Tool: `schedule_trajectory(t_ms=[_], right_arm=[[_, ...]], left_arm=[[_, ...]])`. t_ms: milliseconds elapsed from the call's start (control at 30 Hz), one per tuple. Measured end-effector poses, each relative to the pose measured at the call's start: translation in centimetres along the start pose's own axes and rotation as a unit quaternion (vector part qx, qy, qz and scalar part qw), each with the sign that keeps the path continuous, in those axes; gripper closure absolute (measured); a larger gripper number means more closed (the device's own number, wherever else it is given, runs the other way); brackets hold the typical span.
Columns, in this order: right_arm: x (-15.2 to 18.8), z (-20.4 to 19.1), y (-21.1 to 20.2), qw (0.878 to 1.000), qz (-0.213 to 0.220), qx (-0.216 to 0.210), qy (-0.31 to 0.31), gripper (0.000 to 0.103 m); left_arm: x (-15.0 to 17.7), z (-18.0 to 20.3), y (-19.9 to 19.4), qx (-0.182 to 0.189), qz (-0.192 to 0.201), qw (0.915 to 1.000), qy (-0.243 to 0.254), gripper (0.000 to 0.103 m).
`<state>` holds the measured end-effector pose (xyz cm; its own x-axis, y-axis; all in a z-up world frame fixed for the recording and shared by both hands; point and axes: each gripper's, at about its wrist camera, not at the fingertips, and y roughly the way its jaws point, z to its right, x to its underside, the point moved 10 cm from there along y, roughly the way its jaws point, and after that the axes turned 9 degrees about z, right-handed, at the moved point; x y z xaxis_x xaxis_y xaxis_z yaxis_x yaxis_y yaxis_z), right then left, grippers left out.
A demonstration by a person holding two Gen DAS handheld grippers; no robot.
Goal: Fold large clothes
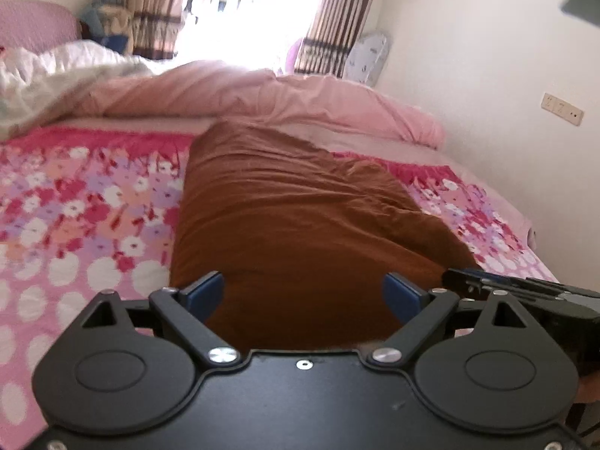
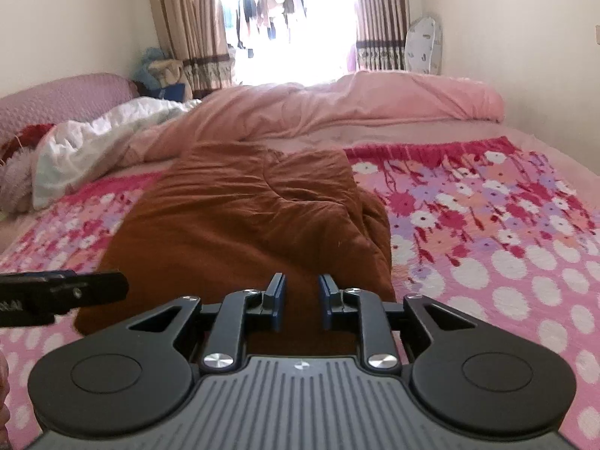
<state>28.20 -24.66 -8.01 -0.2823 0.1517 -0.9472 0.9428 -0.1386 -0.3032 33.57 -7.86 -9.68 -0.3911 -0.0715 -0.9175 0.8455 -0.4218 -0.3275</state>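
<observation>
A brown garment [image 1: 292, 221] lies folded into a long strip on the floral bedspread [image 1: 75, 202] of the bed, running away from both cameras toward a heap of pink duvet [image 1: 262, 90] at the far side. In the left wrist view, the left gripper [image 1: 303, 292] hovers over the near end of the garment with its jaws spread wide apart; the blue pads [image 1: 204, 292] sit on either side of the cloth's width, and nothing lies clamped between them. Whether the pads touch the fabric cannot be told from this angle. The right gripper [image 2: 302, 292] sits just beside it, also at the garment's near end, toward its right edge. Its jaws stand only a narrow gap apart, with brown cloth visible through the gap beyond them, and they grip nothing that can be seen. Each gripper shows at the edge of the other's view: the right one low at the right in the left wrist view, the left one low at the left in the right wrist view. A white quilt [image 2: 101, 138] is bunched at the far left of the bed, and striped curtains [image 2: 187, 18] frame a bright window behind.
</observation>
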Motion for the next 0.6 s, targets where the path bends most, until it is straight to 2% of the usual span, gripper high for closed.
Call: schedule_trajectory(t_ms=[67,133,233,300,433,600], right_arm=[[0.1,-0.2,-2.0,1.000,0.004,0.000,-0.002,0.062],[0.4,-0.4,-4.3,1.000,0.012,-0.002,-0.004,0.046],[0.8,-0.5,-7.9,1.000,0.026,0.006,-0.005,0.033],[1.1,-0.7,-10.4,0.999,0.034,0.013,-0.014,0.027],[1.9,-1.0,-14.6,0.999,0.035,0.019,-0.030,0.025],[3.7,-0.8,-18.3,0.998,0.035,0.029,-0.034,0.024]], left_arm=[[0.2,0.7,-2.6,-0.008,0.012,0.9998,0.009,0.005],[0.6,1.1,-5.0,-0.028,0.023,0.9991,0.024,0.003],[1.8,1.7,-8.9,-0.050,0.025,0.9980,0.029,0.000],[3.0,1.6,-11.0,-0.068,0.011,0.9974,0.022,0.000],[5.4,1.6,-14.4,-0.105,-0.007,0.9941,0.026,0.000],[7.6,1.7,-17.2,-0.113,-0.013,0.9932,0.024,0.000]])
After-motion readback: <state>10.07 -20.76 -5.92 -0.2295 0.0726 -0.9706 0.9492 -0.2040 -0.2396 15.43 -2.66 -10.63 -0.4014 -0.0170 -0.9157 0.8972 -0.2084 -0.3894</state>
